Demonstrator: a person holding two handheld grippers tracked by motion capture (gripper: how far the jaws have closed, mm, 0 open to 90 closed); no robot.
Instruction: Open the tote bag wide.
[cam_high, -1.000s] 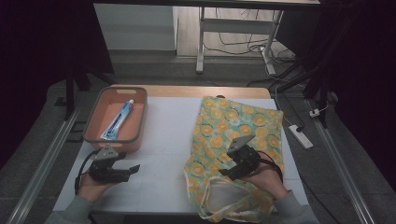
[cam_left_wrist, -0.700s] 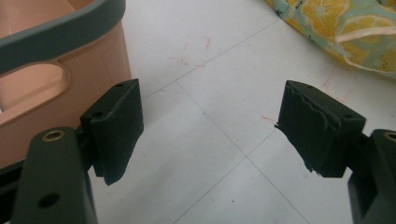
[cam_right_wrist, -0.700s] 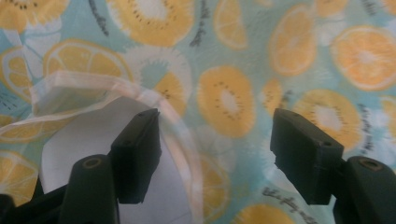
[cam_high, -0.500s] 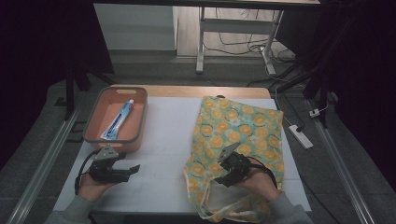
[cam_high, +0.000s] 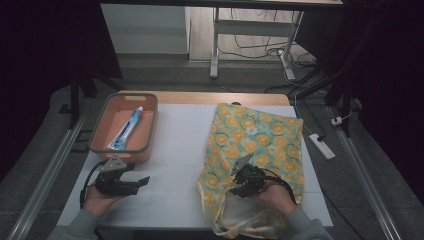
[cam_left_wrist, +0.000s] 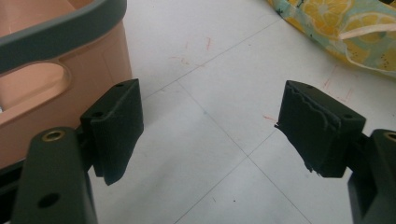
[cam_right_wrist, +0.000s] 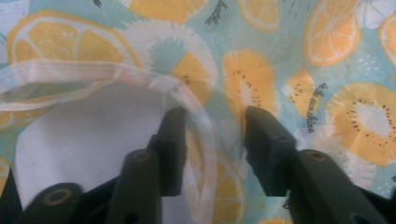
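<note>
A white surface (cam_high: 175, 150) carries a fruit-print fabric bag (cam_high: 260, 135) on its right side and a peach-coloured bin (cam_high: 102, 135) at its left, a toothpaste tube (cam_high: 127, 130) lying inside. The right claw (cam_right_wrist: 212, 149) sits at the bag's near, open end, jaws parted with the pale rim strip (cam_right_wrist: 201, 121) between them. The left claw (cam_left_wrist: 208, 126) rests wide open beside the bin.
</note>
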